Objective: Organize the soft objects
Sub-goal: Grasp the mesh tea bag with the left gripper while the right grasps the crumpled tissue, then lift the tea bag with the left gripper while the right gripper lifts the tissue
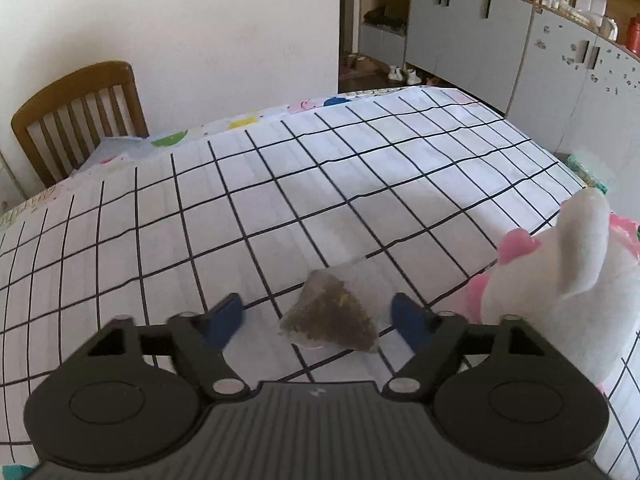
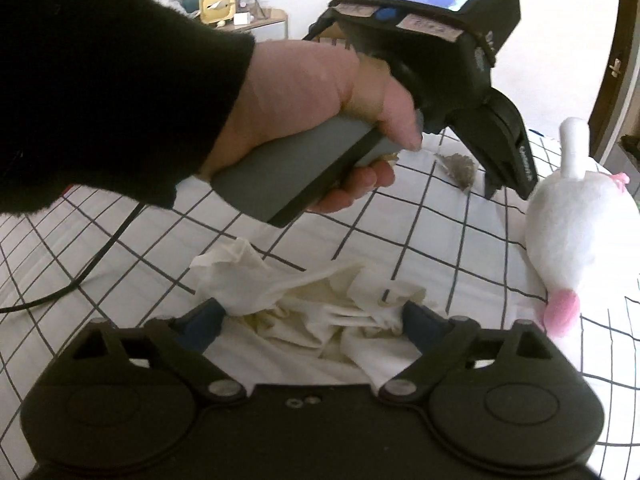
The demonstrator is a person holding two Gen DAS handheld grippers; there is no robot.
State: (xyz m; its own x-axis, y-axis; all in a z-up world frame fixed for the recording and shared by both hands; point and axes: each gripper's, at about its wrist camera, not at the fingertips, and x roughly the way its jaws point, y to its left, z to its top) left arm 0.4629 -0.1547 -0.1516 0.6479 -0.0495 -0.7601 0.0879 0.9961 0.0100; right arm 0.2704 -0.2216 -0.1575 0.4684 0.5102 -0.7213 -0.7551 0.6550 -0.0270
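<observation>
Here, one tea bag [image 1: 330, 314] lies on the grid cloth [image 1: 280, 200] between my left gripper's [image 1: 318, 316] spread, empty fingers. One crumpled tissue [image 2: 316, 300] lies between my right gripper's [image 2: 314, 322] fingers, also wide apart. One white-and-pink plush [image 1: 568, 280] sits just right of the bag. The cloth covers a table with one wooden chair [image 1: 76, 116] behind and grey cabinets [image 1: 472, 28] along the far wall.
</observation>
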